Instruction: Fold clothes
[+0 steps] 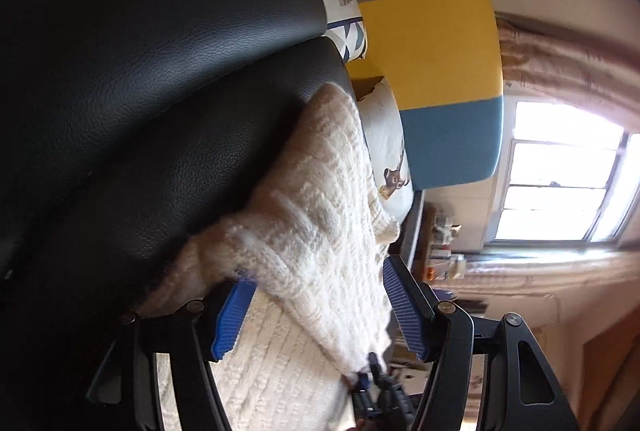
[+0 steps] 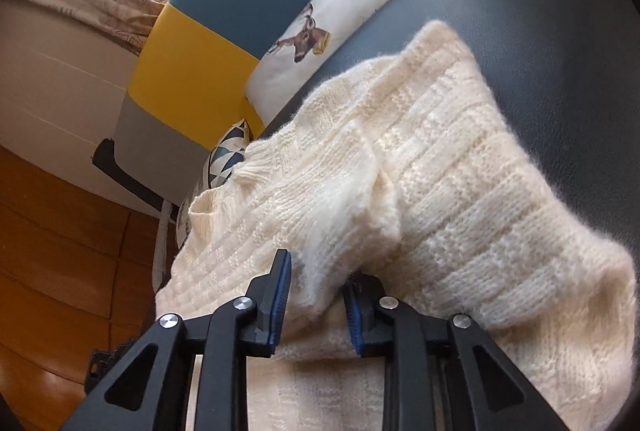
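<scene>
I work a cream cable-knit sweater [image 2: 420, 167] lying across the centre of a black leather seat [image 2: 540, 11]. My right gripper [image 2: 316, 295] stands slightly parted around a pinched fold of knit, seemingly letting the fold settle. My left gripper [image 1: 320, 311] spreads wide over the fabric, gripping nothing. Upper left, a yellow-and-blue panelled chair [image 2: 224, 31] and a deer-print cushion [image 2: 320, 43] catch window light.

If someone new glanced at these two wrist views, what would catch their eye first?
First, the fluffy cream knitted sweater, lying folded on the black leather surface, with a fold of it between the right gripper jaws. Next, the chair back in teal, yellow and grey blocks behind it, and the white deer-print cushion leaning against that chair.
</scene>
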`<state>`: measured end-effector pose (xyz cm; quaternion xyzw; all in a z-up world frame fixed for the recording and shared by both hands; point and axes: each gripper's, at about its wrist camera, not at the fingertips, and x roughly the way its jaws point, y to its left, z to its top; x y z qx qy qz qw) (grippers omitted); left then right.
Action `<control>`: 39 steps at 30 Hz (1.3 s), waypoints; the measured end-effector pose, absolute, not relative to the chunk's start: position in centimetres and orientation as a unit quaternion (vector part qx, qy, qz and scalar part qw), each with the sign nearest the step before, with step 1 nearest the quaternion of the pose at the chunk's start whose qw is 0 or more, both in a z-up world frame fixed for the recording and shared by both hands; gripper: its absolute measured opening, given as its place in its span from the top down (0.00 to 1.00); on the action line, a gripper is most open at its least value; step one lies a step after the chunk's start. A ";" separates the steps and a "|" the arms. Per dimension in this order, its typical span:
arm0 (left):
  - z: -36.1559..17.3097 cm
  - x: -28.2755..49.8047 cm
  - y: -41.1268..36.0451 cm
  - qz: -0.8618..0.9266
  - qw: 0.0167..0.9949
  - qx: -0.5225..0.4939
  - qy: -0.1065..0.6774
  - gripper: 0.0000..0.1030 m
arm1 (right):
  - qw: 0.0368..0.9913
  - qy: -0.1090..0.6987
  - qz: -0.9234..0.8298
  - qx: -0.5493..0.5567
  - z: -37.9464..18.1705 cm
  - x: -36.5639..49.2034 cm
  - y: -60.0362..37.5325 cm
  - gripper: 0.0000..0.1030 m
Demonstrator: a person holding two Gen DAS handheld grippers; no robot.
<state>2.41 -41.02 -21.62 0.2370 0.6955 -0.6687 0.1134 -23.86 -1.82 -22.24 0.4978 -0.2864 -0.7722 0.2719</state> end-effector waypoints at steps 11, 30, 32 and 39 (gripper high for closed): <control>-18.7 1.8 -40.5 -0.747 0.154 0.246 0.599 0.70 | 0.234 -0.133 -0.840 0.471 -18.7 -23.2 -2.8 0.94; -15.6 3.1 -41.2 -0.757 0.118 0.351 0.539 0.58 | 0.255 -0.153 -0.833 0.467 -17.6 -22.0 1.7 0.76; -14.0 2.4 -41.1 -0.788 0.125 0.341 0.497 0.58 | 0.278 -0.106 -0.842 0.450 -16.1 -21.5 0.0 0.76; -12.0 -3.8 -40.4 -0.845 0.141 0.351 0.377 0.54 | 0.276 0.091 -0.846 0.447 -18.2 -22.6 -9.4 0.77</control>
